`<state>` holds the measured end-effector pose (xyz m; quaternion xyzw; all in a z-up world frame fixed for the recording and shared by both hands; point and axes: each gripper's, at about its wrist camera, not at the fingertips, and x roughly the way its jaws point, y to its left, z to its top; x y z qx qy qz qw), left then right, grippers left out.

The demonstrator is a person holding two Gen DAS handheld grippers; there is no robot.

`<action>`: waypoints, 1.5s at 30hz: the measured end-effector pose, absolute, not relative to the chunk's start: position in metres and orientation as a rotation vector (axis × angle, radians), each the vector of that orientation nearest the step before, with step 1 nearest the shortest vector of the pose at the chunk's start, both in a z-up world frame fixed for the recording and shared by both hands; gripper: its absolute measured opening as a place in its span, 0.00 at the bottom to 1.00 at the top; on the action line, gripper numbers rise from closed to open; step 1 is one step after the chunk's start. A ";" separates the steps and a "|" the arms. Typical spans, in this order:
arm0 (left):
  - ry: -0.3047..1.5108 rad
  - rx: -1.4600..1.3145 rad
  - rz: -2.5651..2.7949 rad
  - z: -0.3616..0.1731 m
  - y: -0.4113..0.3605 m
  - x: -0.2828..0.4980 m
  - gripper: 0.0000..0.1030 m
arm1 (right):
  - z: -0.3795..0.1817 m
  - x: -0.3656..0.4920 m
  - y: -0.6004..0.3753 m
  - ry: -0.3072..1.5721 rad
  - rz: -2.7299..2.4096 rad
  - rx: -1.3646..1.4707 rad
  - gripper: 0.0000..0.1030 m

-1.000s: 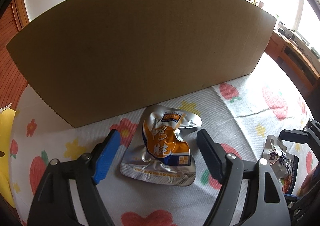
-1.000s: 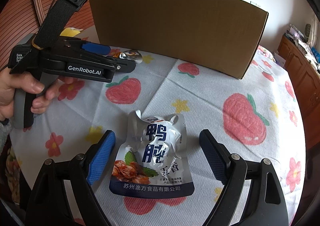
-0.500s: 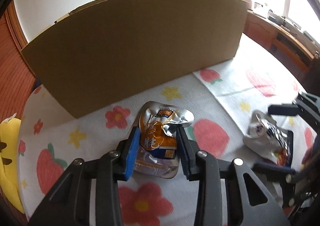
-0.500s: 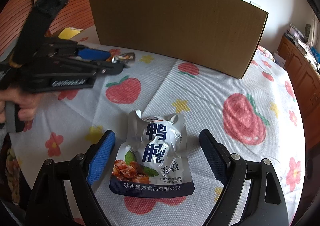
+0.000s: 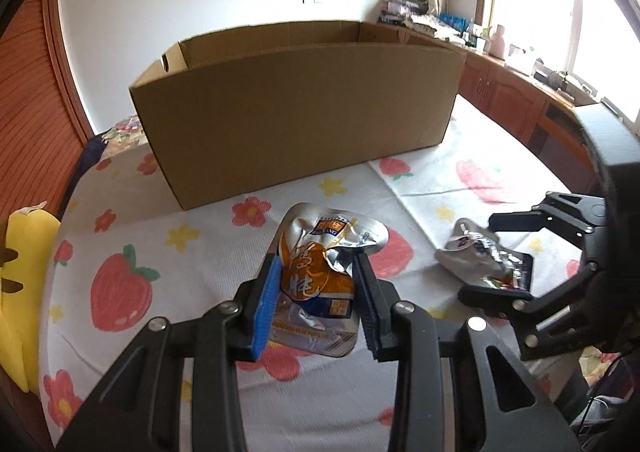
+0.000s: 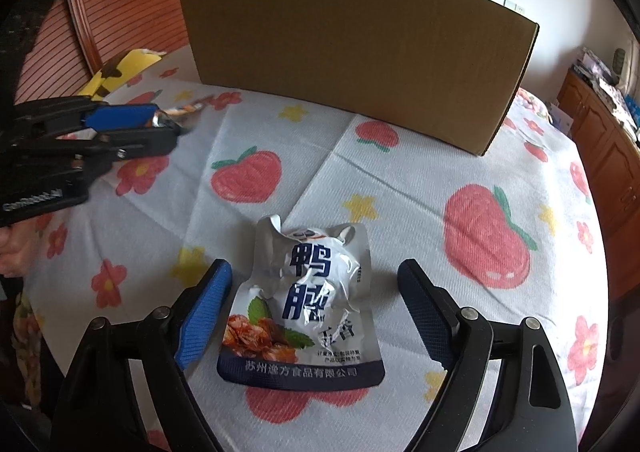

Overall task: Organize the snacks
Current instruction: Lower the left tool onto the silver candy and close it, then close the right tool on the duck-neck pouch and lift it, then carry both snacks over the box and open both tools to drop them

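My left gripper [image 5: 317, 260] is shut on an orange and silver snack pouch [image 5: 320, 288], crumpled between the pads and held just above the tablecloth. From the right wrist view, the left gripper [image 6: 172, 127] is at the far left with the pouch's silver edge [image 6: 188, 107] sticking out. My right gripper [image 6: 314, 268] straddles a white and blue pouch [image 6: 308, 304] that lies flat on the cloth. Its jaws are closing, and the pads stand apart from the pouch. An open cardboard box [image 5: 296, 119] stands behind both pouches.
A strawberry-and-flower tablecloth [image 5: 192, 252] covers the round table. A yellow plush item [image 5: 20, 292] lies at the table's left edge. Wooden cabinets [image 5: 512, 103] with clutter line the right wall under a window. A person's hand [image 6: 8, 252] holds the left gripper.
The left gripper closed on the orange pouch, then rose and drew back with it, so the box's open top now shows. The right gripper stayed put and its fingers came slightly closer together.
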<state>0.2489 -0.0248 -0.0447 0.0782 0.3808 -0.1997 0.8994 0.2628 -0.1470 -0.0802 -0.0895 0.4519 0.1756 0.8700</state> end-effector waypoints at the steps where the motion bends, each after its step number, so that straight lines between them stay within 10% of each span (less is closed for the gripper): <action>1: 0.783 0.160 -0.416 -0.042 -0.025 0.246 0.35 | -0.080 0.262 -0.149 0.949 0.363 -0.188 0.78; 5: 0.761 0.161 -0.427 -0.032 -0.024 0.237 0.35 | -0.076 0.261 -0.154 0.965 0.353 -0.186 0.61; 45: 0.518 0.131 -0.367 0.079 -0.016 0.280 0.35 | 0.067 0.266 -0.161 0.655 0.400 -0.191 0.60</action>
